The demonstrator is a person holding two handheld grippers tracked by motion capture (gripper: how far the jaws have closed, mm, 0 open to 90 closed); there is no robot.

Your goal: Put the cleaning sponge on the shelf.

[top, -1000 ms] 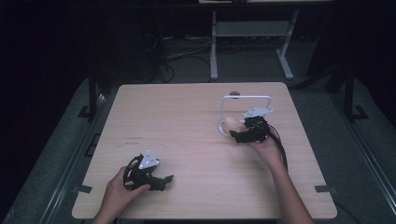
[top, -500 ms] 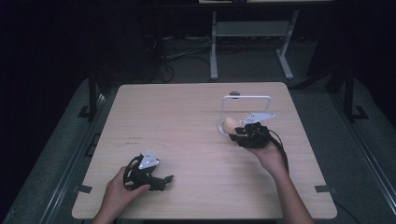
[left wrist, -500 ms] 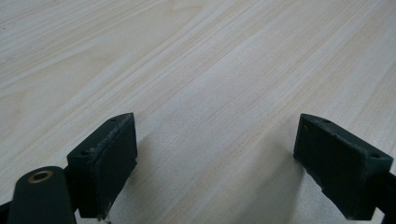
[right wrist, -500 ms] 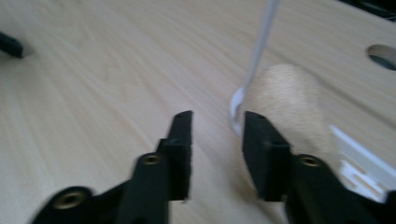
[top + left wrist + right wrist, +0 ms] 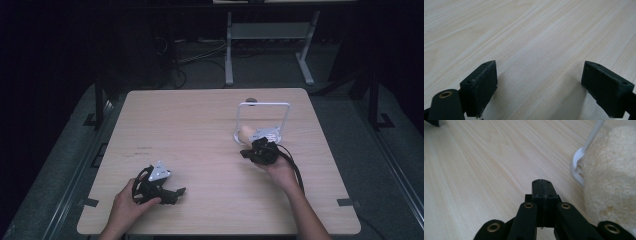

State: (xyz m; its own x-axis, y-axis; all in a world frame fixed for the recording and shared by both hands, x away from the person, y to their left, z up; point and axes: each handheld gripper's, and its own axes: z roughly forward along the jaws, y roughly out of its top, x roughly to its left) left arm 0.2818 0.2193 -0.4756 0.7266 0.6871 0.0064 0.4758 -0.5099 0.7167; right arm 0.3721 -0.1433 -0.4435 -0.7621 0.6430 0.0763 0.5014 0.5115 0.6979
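right hand-held gripper [image 5: 541, 185] clamped empty, just beside loofah [image 5: 610, 172]; left hand-held gripper [image 5: 539, 85] wide over table [image 5: 529, 32].

From high above the near edge we look forward and down over the desk [image 5: 200, 125]; both tongs cameras skim close over that same woodgrain.

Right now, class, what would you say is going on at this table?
A person works at a wooden table with a gripper in each hand. The right gripper, jaws shut on nothing, sits beside a beige sponge-like roll that lies at a white wire stand. The left gripper rests near the table's front edge, jaws wide open over bare wood. Neither holds anything.
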